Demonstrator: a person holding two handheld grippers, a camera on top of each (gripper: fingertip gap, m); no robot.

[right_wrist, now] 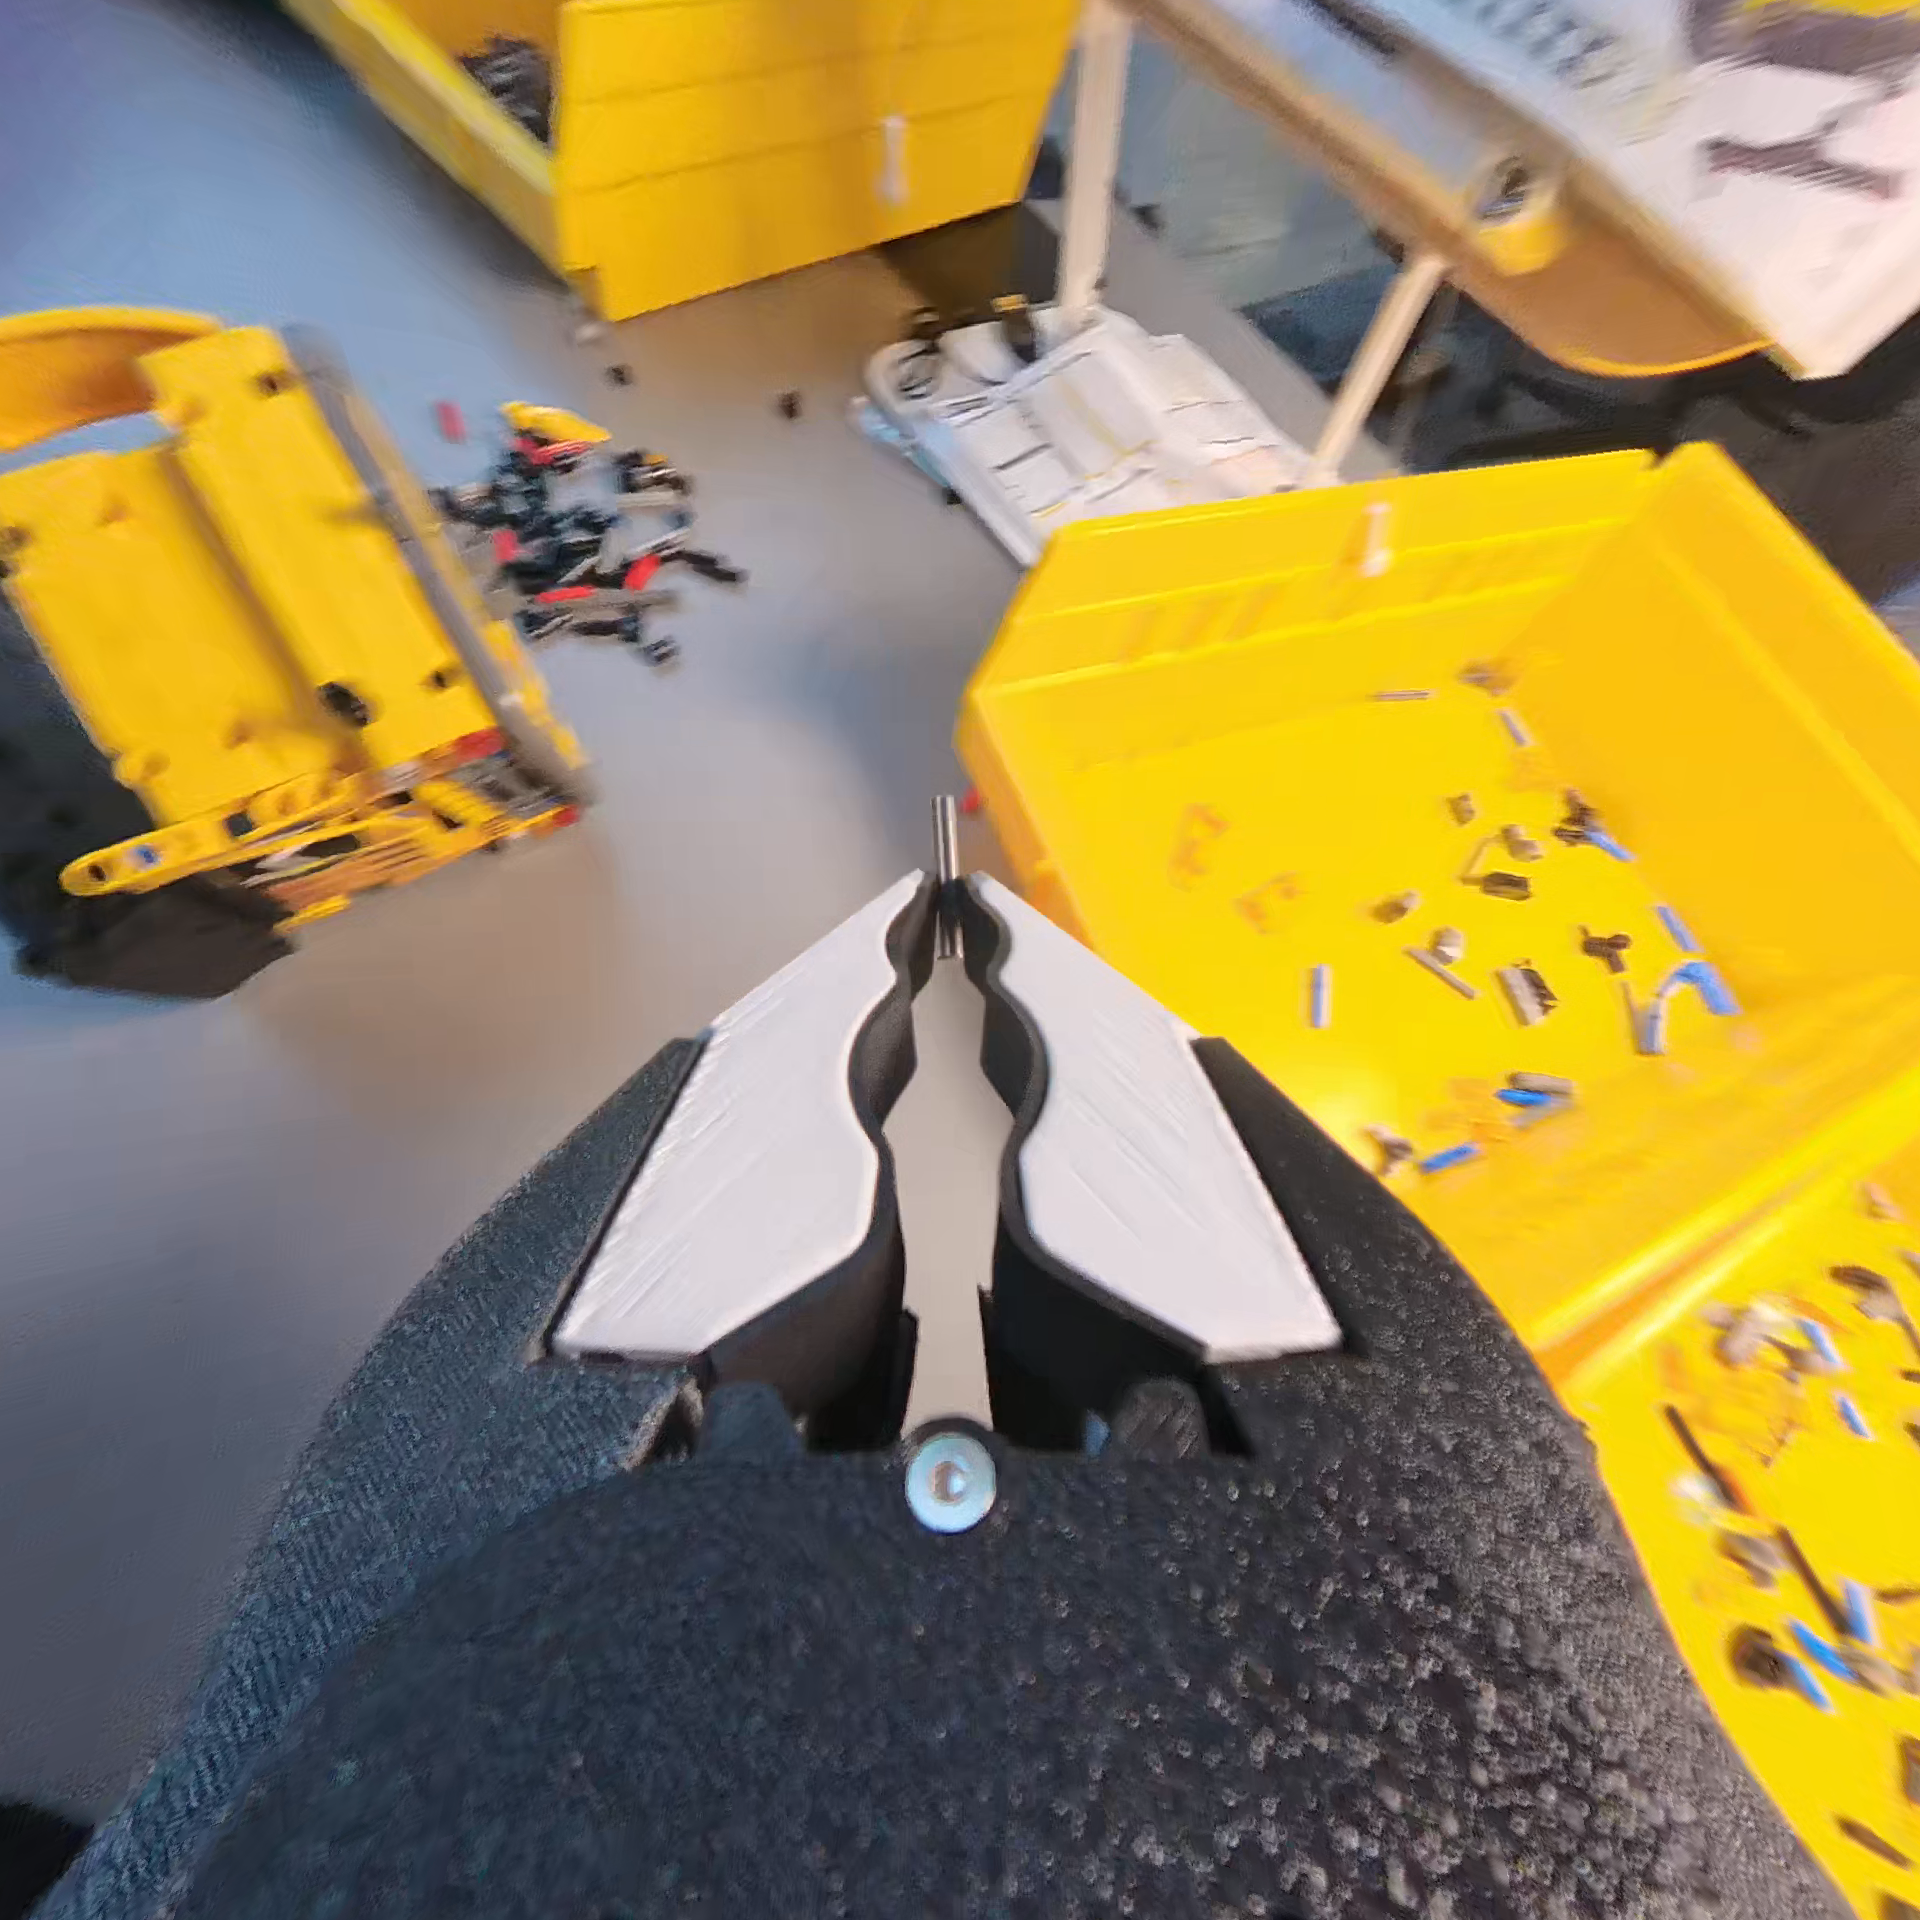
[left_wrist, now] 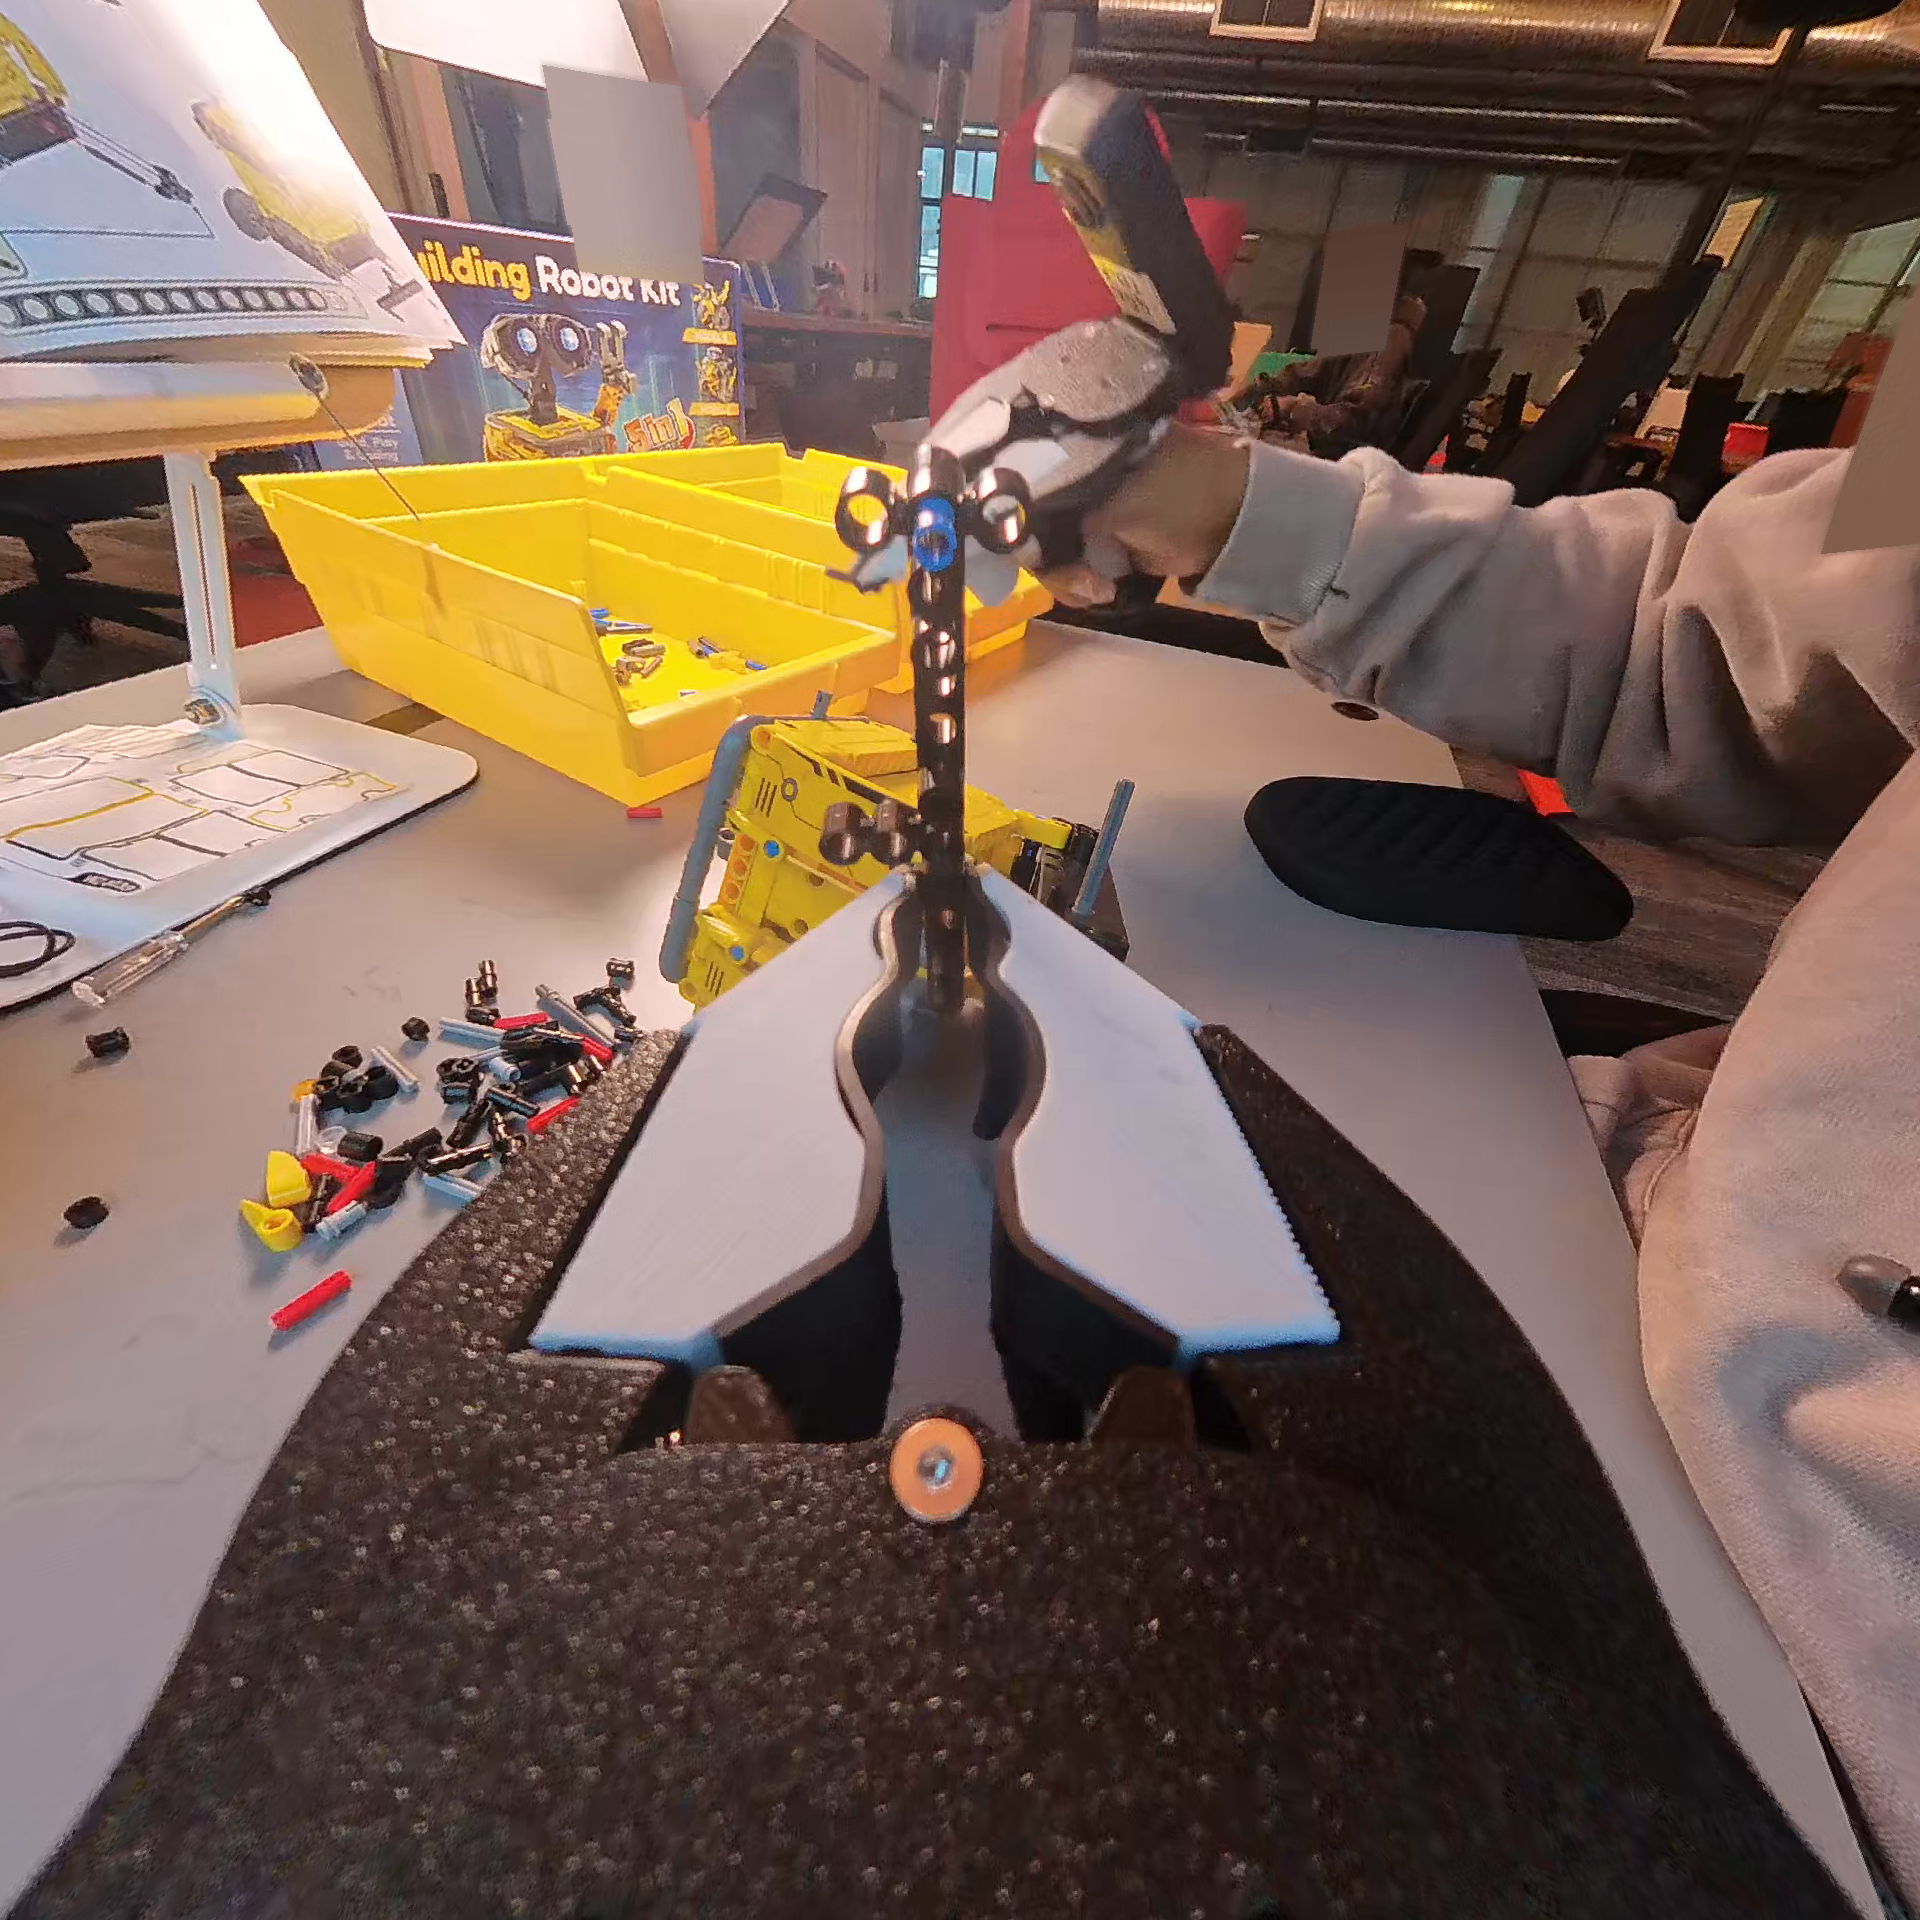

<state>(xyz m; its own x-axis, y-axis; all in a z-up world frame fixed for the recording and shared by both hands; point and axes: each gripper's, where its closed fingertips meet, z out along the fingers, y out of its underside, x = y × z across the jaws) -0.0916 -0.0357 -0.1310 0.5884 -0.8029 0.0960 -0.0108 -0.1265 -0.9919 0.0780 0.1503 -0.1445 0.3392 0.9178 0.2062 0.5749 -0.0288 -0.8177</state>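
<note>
Above the table, left tool point(left_wrist: 940, 914) clamping upright black beam point(left_wrist: 940, 675), right tool point(right_wrist: 945, 894) pinching small pin point(right_wrist: 943, 836) pointing forward

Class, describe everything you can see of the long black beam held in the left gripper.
The black perforated beam looks like glossy plastic, a narrow strip with a row of holes. It stands upright, its lower end clamped in the left gripper. A blue pin and black ring connectors sit at its top, another black connector lower down. The yellow model lies behind it; contact cannot be told.

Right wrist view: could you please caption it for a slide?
Right gripper pinches a small pin beside a yellow bin.
</note>
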